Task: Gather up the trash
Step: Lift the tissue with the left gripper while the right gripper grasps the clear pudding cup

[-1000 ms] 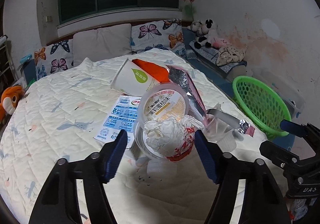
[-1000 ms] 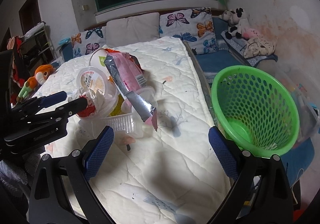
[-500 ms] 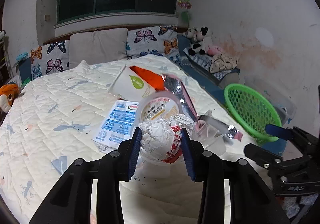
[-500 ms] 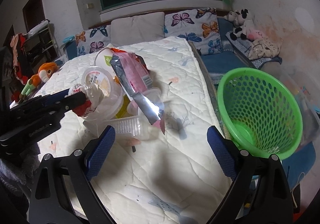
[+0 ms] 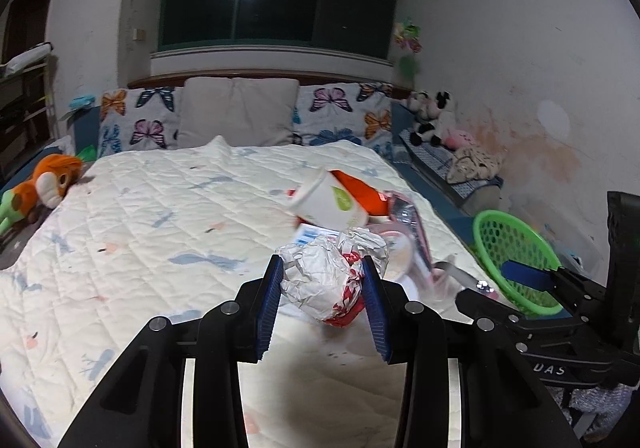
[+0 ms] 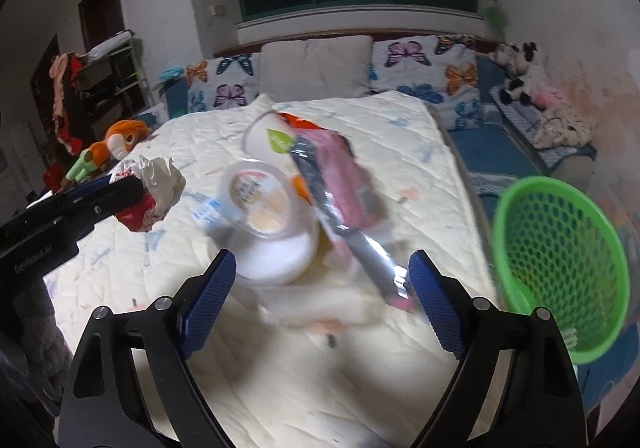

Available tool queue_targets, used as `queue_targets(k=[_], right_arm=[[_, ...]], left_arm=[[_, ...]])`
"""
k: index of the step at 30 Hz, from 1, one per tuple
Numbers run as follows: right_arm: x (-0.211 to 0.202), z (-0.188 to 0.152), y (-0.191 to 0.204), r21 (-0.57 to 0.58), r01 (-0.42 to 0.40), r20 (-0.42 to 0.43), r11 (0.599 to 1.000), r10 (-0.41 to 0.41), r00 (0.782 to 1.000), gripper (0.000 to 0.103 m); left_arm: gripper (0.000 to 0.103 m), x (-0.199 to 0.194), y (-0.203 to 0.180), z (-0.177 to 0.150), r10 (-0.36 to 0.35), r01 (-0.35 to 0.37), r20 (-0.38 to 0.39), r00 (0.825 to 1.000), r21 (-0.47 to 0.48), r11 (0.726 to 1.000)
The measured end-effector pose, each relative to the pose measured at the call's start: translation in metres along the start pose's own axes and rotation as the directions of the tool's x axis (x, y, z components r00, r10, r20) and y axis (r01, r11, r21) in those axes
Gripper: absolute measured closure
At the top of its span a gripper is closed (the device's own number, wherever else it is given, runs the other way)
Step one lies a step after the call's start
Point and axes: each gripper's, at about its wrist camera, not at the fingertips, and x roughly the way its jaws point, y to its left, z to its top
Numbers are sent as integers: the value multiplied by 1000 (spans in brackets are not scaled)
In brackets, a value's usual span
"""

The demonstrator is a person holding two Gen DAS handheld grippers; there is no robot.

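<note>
My left gripper [image 5: 321, 263] is shut on a crumpled white-and-red paper wrapper [image 5: 320, 282] and holds it above the quilt; the right wrist view shows that wrapper [image 6: 160, 184] at its left, clear of the pile. A trash pile lies on the bed: a white paper cup [image 5: 326, 204], an orange wrapper [image 5: 360, 192], a pink foil bag [image 6: 344, 176], a round plastic tub [image 6: 260, 204] and a clear tray [image 6: 312, 306]. My right gripper [image 6: 322, 260] hovers over the tub and tray with its jaws closing, the pads touching nothing.
A green mesh basket [image 6: 560, 256] stands off the bed's right edge. Butterfly pillows [image 5: 240, 116] line the headboard. An orange plush toy [image 5: 48, 180] lies at the bed's left, and stuffed animals [image 5: 436, 120] sit on a bench by the right wall.
The left gripper shut on the crumpled wrapper and lifted it off the tub, away to the left. The right gripper moved from the bare quilt over the pile and its jaws narrowed.
</note>
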Motion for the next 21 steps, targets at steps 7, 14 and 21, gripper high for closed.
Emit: queue_targets(k=[7, 14, 21], right_arm=[[31, 20, 23, -24, -23, -3, 999, 23, 1000, 17], [54, 30, 36, -13, -21, -14, 1000, 21, 1000, 16], [73, 34, 40, -5, 17, -33, 1000, -17, 999, 15]], left_arm=[[65, -5, 18, -4, 26, -26, 5, 1000, -22, 999], [65, -4, 30, -7, 29, -29, 1, 1000, -37, 999], [65, 0, 42, -10, 27, -27, -2, 1000, -59, 998]])
